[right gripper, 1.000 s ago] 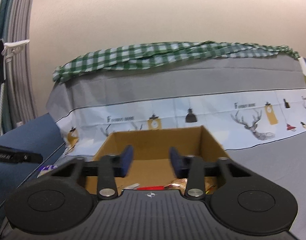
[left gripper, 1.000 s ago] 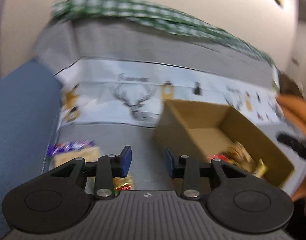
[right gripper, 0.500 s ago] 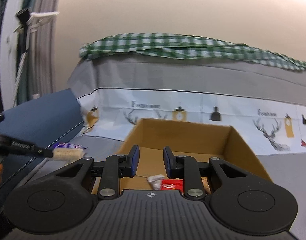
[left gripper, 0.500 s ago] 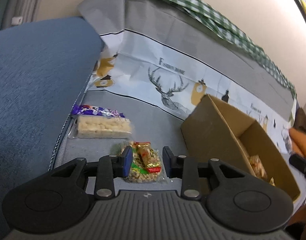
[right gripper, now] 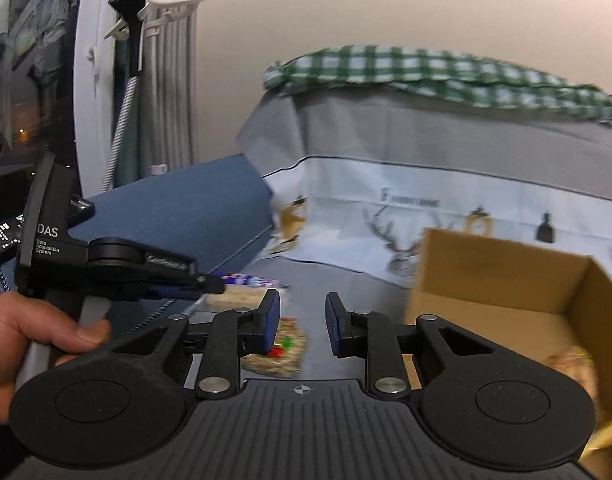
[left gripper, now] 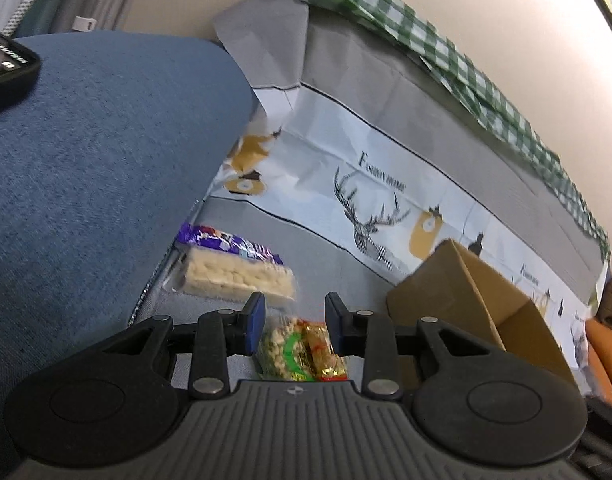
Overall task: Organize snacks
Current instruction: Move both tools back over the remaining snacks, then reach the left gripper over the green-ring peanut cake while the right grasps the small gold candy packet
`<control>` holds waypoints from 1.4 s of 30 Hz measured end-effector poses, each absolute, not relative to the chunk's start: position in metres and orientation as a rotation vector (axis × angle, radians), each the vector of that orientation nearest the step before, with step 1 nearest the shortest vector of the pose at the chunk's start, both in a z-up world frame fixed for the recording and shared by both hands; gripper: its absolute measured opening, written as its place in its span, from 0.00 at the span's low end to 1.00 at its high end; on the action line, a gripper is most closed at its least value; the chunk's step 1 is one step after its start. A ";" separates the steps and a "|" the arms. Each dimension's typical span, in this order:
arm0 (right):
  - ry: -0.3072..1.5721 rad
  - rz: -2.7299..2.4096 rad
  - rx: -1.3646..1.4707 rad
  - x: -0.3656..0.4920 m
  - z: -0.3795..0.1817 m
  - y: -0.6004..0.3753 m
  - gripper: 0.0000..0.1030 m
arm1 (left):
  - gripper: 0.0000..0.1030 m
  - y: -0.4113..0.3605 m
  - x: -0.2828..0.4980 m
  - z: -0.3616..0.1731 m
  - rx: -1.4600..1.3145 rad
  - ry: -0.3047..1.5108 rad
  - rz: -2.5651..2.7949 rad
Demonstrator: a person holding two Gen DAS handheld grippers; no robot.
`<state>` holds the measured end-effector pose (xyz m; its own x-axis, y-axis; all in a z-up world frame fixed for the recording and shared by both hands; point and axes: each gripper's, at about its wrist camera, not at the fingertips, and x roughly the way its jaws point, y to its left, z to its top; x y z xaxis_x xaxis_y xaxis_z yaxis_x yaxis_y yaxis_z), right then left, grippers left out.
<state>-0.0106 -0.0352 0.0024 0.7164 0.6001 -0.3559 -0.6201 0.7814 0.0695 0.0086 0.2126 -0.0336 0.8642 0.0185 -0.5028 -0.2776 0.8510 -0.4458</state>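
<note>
Left tool open astride peanut snack pack.

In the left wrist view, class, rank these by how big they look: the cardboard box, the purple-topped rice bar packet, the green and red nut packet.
1. cardboard box, though partly cut off by the hand-held gripper's body.
2. purple-topped rice bar packet.
3. green and red nut packet; it is partly hidden and nearest the camera, so its rank below the bar is unsure.

A blue cushion meets a grey sheet with a white band of black stags and mustard clocks. A green-and-white checked cloth tops it. The box is brown; one snack is cream under purple, another green, red and gold.
</note>
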 end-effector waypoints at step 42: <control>0.784 0.702 -0.234 -0.012 -0.065 0.010 0.21 | 0.55 0.184 0.033 -0.054 -0.348 0.653 0.132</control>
<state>-0.0123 0.0105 -0.0646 0.4981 0.4904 -0.7152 -0.6565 0.7521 0.0584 0.0330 0.1840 -0.0536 0.7884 0.0118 -0.6151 -0.2285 0.9339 -0.2750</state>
